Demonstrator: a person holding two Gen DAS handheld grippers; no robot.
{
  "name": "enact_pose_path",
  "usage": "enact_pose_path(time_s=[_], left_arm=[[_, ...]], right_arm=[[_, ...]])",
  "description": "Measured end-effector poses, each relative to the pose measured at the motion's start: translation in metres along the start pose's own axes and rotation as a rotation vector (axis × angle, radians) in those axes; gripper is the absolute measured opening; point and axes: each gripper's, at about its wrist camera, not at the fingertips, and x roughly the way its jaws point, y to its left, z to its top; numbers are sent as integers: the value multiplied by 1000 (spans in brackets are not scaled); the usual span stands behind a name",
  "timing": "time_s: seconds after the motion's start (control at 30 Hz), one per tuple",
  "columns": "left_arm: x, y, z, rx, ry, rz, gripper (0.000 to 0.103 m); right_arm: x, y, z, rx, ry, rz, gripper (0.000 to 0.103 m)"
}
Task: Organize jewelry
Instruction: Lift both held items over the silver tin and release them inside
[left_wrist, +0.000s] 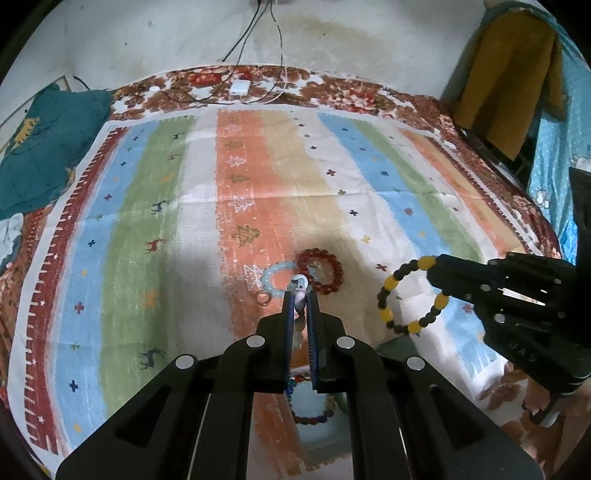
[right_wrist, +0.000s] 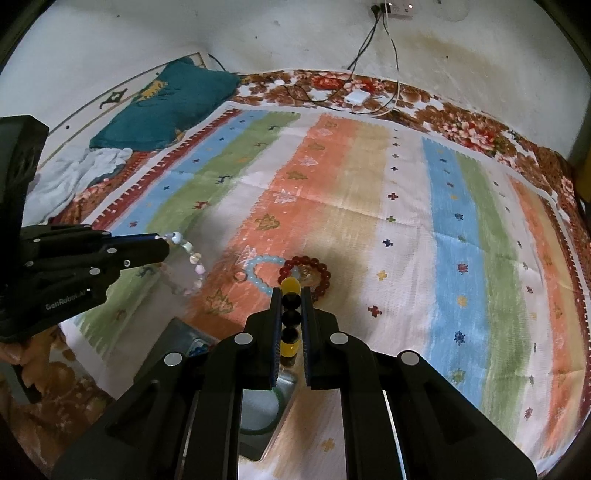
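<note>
Left wrist view: left gripper (left_wrist: 301, 295) closed on a pale bead bracelet (left_wrist: 300, 286), jaws pinching it near the tips, the rest of the strand hanging down between the fingers. On the striped cloth (left_wrist: 147, 206) just beyond the tips: a light blue bracelet (left_wrist: 271, 280) and a dark red bracelet (left_wrist: 320, 271), touching or overlapping each other, and a small ring (left_wrist: 263, 298) just beside the blue one. At the right: right gripper (left_wrist: 434, 271) clamped on a yellow and black bracelet (left_wrist: 391, 291), the loop hanging free above the cloth. Below the left fingers, a bracelet with mixed colour beads (left_wrist: 314, 415), partly hidden.

Right wrist view: right gripper (right_wrist: 291, 291) closed on the yellow and black bracelet (right_wrist: 290, 308), beads lined up between the jaws. At the left: left gripper (right_wrist: 166, 242) holding the pale bracelet (right_wrist: 194, 258), dangling. Red bracelet (right_wrist: 321, 275), blue bracelet (right_wrist: 255, 269) and ring (right_wrist: 240, 276) flat on the cloth (right_wrist: 406, 221). Under the fingers, a grey tray (right_wrist: 177, 332) with a green bangle (right_wrist: 275, 413), contents only partly visible.
</note>
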Motion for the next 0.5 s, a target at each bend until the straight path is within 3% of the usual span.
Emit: enact_pose_path(time_s=[0.5], left_arm=[[-21, -15, -29, 14, -21, -16, 6]], right_arm=[[-23, 16, -29, -22, -12, 37, 10]])
